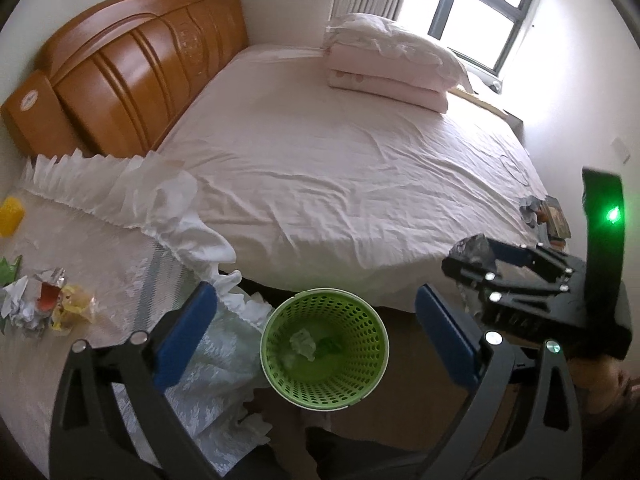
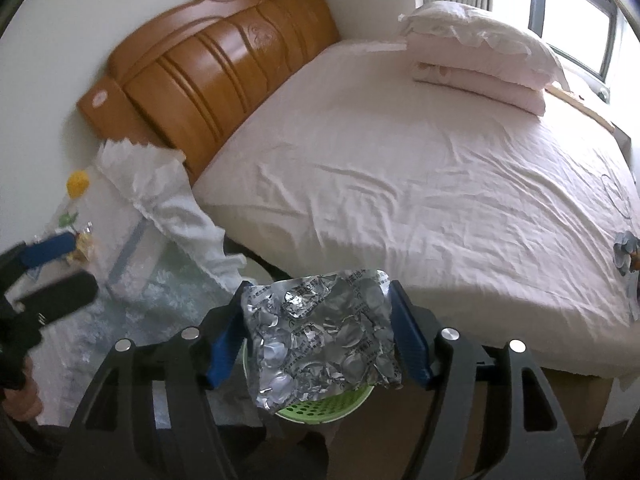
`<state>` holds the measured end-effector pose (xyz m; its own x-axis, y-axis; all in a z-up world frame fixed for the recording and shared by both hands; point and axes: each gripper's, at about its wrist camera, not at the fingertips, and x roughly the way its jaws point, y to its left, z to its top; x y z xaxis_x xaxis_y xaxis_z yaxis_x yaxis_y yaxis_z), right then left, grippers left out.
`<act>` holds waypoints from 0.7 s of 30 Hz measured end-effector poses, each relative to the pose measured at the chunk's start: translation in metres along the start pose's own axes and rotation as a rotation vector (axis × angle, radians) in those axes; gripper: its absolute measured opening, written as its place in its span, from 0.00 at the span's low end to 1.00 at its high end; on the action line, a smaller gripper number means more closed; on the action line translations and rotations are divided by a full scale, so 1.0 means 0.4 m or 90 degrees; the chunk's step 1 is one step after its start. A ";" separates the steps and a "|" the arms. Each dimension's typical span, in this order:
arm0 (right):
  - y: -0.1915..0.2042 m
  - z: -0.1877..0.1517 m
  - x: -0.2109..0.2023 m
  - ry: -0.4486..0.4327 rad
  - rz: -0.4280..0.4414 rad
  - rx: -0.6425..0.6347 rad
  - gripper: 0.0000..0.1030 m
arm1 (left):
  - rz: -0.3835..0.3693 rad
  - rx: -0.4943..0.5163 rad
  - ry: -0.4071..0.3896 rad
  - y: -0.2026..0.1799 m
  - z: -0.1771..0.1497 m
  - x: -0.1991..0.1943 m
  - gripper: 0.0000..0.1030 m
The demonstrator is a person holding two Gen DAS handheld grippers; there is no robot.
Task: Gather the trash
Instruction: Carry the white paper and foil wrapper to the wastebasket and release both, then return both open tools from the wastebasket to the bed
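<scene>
My left gripper (image 1: pixel 316 336) gapes over the green basket (image 1: pixel 280 380); my right gripper (image 2: pixel 320 336), at three o'clock, apparently clamps a foil blister pack (image 2: pixel 320 332).

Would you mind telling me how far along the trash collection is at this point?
Done: crumpled scraps already lie inside the green basket, and the left gripper hangs open and empty above it. In hand: the right gripper has a used foil blister pack between its pads over the basket. Left: a pile of wrappers and crumpled paper on the bedside table.
</scene>
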<state>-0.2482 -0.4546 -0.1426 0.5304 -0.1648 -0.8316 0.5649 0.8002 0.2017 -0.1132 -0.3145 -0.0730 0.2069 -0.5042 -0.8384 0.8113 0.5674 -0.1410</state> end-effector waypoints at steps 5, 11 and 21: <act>0.018 -0.008 0.020 0.011 -0.002 -0.007 0.92 | 0.004 -0.019 -0.002 0.022 -0.002 -0.005 0.92; 0.011 -0.005 0.028 0.017 -0.002 0.004 0.94 | 0.004 -0.023 -0.003 0.028 -0.005 -0.007 0.92; -0.001 0.001 0.022 0.017 -0.006 0.020 0.95 | 0.008 -0.029 -0.011 0.032 -0.005 -0.014 0.92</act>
<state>-0.2435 -0.4565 -0.1500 0.5084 -0.1572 -0.8467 0.5894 0.7803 0.2091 -0.1050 -0.3029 -0.0712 0.2268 -0.5085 -0.8307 0.7827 0.6028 -0.1553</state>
